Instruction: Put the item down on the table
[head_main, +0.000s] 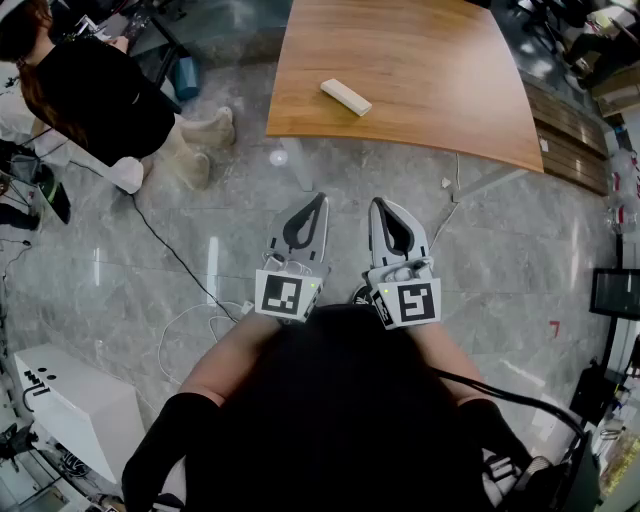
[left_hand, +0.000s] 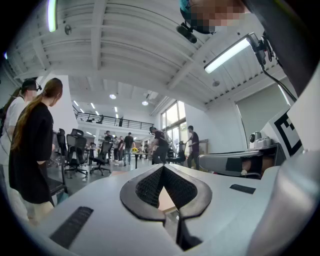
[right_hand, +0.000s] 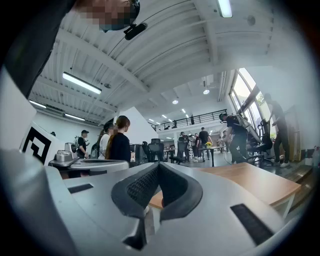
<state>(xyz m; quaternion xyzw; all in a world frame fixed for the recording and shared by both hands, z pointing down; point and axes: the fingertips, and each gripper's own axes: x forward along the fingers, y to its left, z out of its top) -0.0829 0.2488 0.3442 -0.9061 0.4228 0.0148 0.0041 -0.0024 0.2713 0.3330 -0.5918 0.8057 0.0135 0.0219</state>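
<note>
Head view: two grippers are held over the floor short of the one wooden table (head_main: 430, 90). The left gripper (head_main: 320, 200) and right gripper (head_main: 378, 203) are side by side, each clenched tip to tip on nothing. One white oblong item (head_main: 346, 97) lies flat on the table, well apart from both.

Left gripper view: the jaws are pressed together and empty, and only a sliver of the table shows through their loop.

Right gripper view: the jaws are likewise clamped and empty. The table spreads beyond them to the right, its edge cut off.

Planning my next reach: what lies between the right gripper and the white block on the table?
In the head view, only bare grey floor and then the table, its wooden top bare, lie between the right gripper and the white block.
</note>
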